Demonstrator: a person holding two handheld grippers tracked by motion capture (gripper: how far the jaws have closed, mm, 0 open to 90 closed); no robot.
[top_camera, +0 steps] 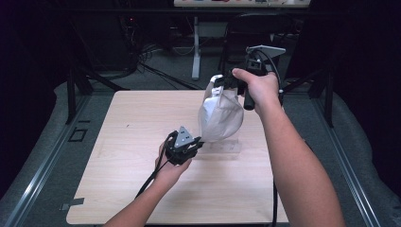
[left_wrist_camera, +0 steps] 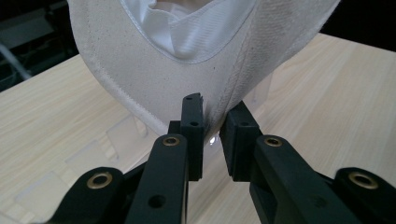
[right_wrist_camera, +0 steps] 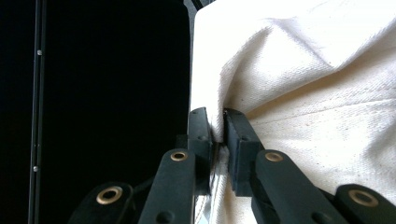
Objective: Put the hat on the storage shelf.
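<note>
Item: one cloth cap [top_camera: 221, 116], off-white canvas with a stitched brim and a paler lining inside. Held in the air above the far middle of the bench [top_camera: 142, 142], crown hanging down, opening turned up toward the person's right hand.

Right tongs [top_camera: 218, 86]: raised at the top of the cap, jaws pressed together on a fold of its fabric [right_wrist_camera: 261, 79], which bunches between them.

Left tongs [top_camera: 197, 143]: low, just above the bench, at the cap's bottom edge [left_wrist_camera: 154, 88]. The jaws stand a little apart with the seamed edge running down into the gap; they look to be closing on it, but whether they truly grip it I cannot tell.

Beneath the cap: a clear plastic stand [top_camera: 224, 147] resting on the bench, hard to make out against the wood.

Handling, by judgement: light and soft, sagging under its own weight, no risk of breakage. Canvas gives a fair grip. Best hold is at stitched edges, the band or the brim, where the layers are thick; a pinch on the loose crown would only gather cloth and let the shape collapse.
</note>
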